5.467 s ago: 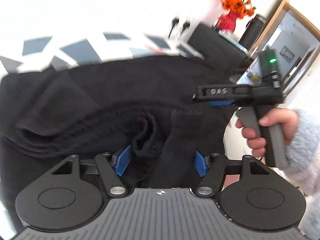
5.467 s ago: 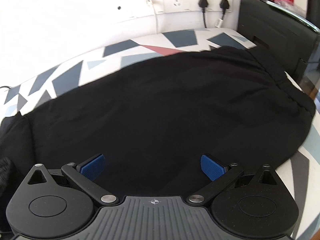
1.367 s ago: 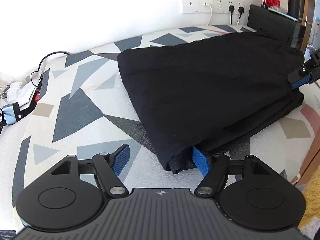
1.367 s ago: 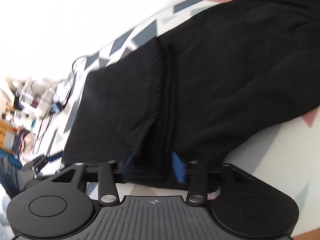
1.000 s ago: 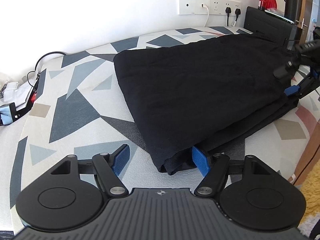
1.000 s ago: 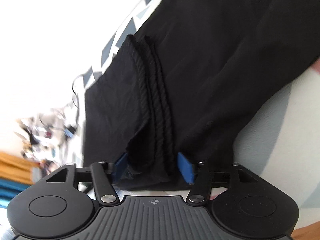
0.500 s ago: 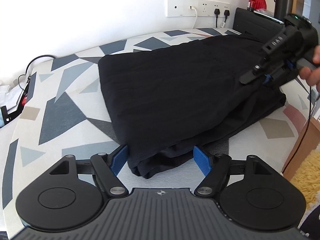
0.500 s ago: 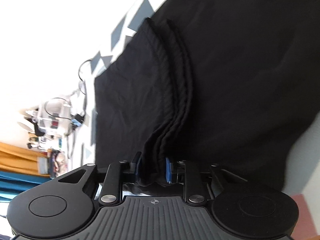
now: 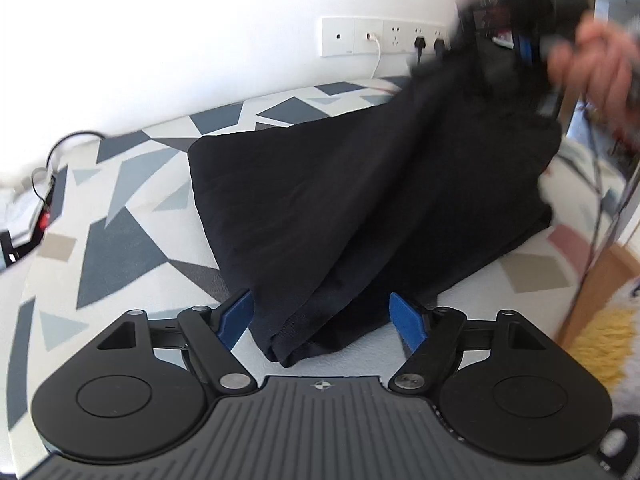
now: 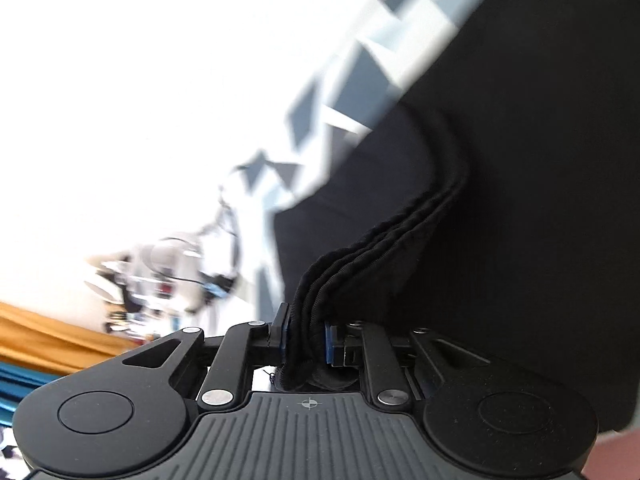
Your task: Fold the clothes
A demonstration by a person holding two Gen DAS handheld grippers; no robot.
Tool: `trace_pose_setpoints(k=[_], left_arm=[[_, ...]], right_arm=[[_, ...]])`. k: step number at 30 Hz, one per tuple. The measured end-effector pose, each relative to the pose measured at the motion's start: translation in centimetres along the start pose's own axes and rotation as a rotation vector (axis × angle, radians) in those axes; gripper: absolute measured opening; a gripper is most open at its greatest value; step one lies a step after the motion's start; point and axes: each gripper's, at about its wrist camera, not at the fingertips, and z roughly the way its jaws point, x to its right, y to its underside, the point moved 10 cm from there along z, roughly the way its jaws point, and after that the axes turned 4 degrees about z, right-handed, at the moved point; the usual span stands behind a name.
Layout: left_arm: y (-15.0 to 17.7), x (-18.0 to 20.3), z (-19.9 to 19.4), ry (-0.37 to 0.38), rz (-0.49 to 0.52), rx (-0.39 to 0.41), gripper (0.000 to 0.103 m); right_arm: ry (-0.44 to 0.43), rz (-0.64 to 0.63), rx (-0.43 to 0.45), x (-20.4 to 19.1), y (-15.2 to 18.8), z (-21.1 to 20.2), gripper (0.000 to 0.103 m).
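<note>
Garment (image 9: 360, 200), black, folded on patterned bed (image 9: 120, 240), mid-frame. Left gripper (image 9: 322, 318) wide, jaws just opening, near corner between pads, untouched. Right gripper (image 10: 306, 340) just closed, clamping ribbed edge, lifted upper right.

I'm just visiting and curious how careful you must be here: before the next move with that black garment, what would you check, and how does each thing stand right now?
1. Right gripper clamped on the ribbed hem of the black garment: ok, its jaws have just been closing and now pinch it.
2. Left gripper gripping the near corner: not ok, jaws open, cloth lies loose between them.
3. Far end lifted off the patterned bed: ok.
4. All layers caught on the right: cannot tell.
5. Charger cable clear of the cloth: ok.
</note>
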Motion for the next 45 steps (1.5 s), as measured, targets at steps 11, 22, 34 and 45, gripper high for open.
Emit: trace_pose_setpoints(k=[11,22,34,45], left_arm=[[0.7,-3.0,3.1,-0.246,0.017,-0.05,0.075],[3.0,-6.2,2.1,-0.154,-0.218,-0.075,0.077],[2.4,-5.6,2.4,-0.183,-0.151,-0.089,0.079],[2.6,-5.9,2.3,-0.182,-0.201,-0.089,0.079]], right_arm=[[-0.111,-0.08,0.057,-7.4,-2.6,-0.8,0.013],[0.216,0.111,-0.009,9.0,0.4,-2.4,0.011],[0.336,-0.04,-0.002,12.2,4.7,-4.6,0.022],[0.305,-0.059,-0.005,9.2,5.4,-6.9,0.032]])
